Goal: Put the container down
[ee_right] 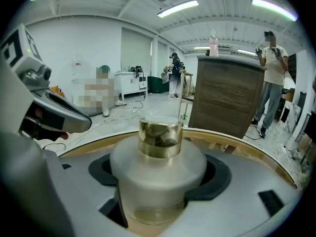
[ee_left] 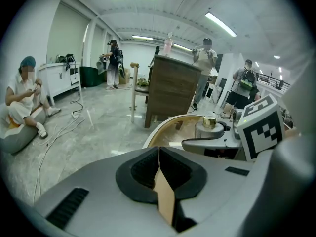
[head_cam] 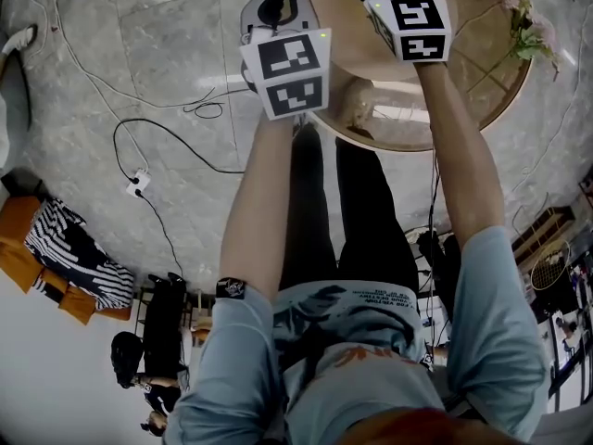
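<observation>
A frosted white container [ee_right: 158,167] with a gold collar and a clear cap stands upright between the jaws of my right gripper [ee_right: 159,184], which is shut on its body. It hangs over the round wooden table [ee_right: 237,142]. In the left gripper view the same container [ee_left: 210,125] shows at the right, held over the table [ee_left: 168,132]. My left gripper [ee_left: 159,154] is shut, its dark pads meeting with nothing between them. In the head view both grippers, left [head_cam: 283,63] and right [head_cam: 412,12], are at the near edge of the table [head_cam: 473,72]; the container is hidden there.
A dried flower sprig [head_cam: 530,26] lies at the table's right side and a small pale object [head_cam: 359,111] near its front rim. A wooden cabinet [ee_left: 170,93] stands beyond the table. Cables [head_cam: 157,146] and a power strip [head_cam: 137,182] lie on the marble floor. Several people are around.
</observation>
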{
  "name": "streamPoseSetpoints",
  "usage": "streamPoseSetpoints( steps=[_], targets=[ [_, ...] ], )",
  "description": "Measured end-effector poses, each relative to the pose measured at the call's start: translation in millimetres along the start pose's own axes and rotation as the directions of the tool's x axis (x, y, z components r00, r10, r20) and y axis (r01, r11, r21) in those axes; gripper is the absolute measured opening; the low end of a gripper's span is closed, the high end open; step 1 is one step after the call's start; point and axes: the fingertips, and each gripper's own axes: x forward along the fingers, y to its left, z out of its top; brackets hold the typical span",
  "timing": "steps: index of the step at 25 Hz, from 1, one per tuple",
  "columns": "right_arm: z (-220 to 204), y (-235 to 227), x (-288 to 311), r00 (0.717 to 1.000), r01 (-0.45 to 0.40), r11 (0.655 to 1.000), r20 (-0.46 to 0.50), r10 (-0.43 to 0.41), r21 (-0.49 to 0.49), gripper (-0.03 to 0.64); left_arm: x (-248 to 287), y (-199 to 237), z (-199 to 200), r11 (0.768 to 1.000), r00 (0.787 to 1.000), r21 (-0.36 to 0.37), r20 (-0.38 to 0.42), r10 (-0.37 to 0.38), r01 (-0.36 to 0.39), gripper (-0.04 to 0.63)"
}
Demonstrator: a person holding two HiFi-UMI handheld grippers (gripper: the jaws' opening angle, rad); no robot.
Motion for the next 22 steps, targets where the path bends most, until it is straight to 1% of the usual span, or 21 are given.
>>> streamPoseSetpoints(
  steps=[7,12,14,18,22],
  targets=[
    [-18,-2,-11,0.999,0.015,0.999,-0.048,-0.013,0.033,0.368,-9,-9,-5,1.0,1.0,0.008,0.0,-0.009,0.009,0.032],
    [-30,1,-19,0.995,0.016,1.0,-0.094,-0.016,-0.001,0.359,-20,-11,-11,1.0,1.0,-0.005,-0.003,-0.001,0.001,0.032],
    [-33,4,-21,0.994,0.011,1.0,-0.105,-0.011,0.005,0.354,-25,-14,-13,1.0,1.0,-0.005,0.001,-0.004,0.004,0.032],
    [-37,7,-36,0.994,0.002,0.998,-0.11,0.006,0.068,0.371,-39,-16,-15,1.0,1.0,0.007,0.009,-0.002,0.002,0.032],
    [-50,13,-84,0.996,0.022,0.984,-0.085,-0.007,0.175,0.371,-62,-20,-19,1.0,1.0,0.009,0.013,-0.002,0.002,0.032]
  ],
)
